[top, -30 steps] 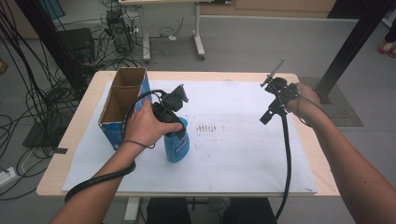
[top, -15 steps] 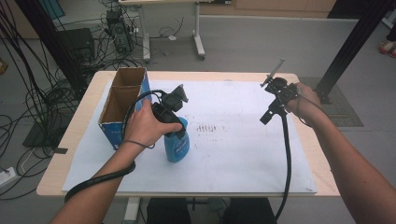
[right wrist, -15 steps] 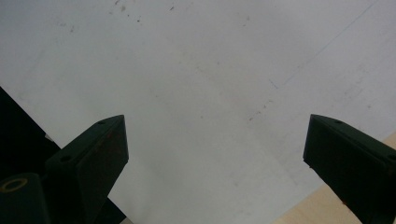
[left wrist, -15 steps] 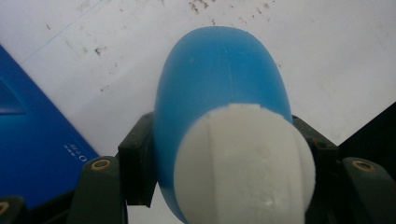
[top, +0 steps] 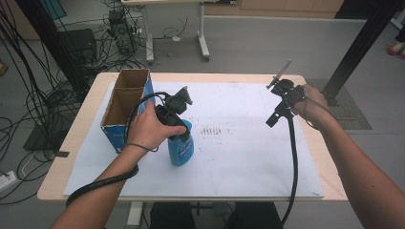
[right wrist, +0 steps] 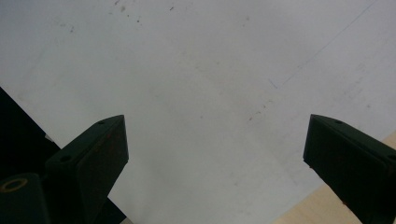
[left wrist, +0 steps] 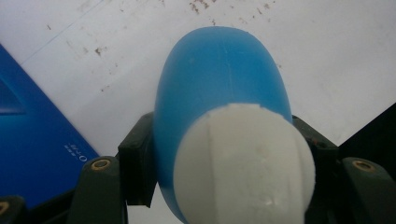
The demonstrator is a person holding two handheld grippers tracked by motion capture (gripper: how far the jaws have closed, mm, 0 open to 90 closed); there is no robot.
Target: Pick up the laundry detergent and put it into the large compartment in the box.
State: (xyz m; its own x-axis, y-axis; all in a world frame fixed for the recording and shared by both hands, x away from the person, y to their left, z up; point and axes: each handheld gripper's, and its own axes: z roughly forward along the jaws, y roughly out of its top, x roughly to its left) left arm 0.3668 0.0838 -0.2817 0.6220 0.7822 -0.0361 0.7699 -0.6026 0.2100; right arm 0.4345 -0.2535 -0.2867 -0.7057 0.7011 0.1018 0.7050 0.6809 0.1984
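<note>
The blue bottle (left wrist: 219,93) with its white cap (left wrist: 243,163) sits at the centre, stretching toward twelve o'clock, clamped between the left gripper (left wrist: 229,154)'s black jaws at its neck. A blue box (left wrist: 32,140) lies at nine o'clock on the speckled white paper (left wrist: 336,56).

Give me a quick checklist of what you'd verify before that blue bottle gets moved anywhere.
1. Left gripper clamped on the blue bottle: ok, pads press both sides near its white cap.
2. Bottle upright on the white sheet: ok.
3. Right gripper free: ok, jaws wide apart, nothing between them.
4. Cardboard box open on top: ok; whether anything lies inside, cannot tell.
5. Cap screwed tight: cannot tell.
</note>
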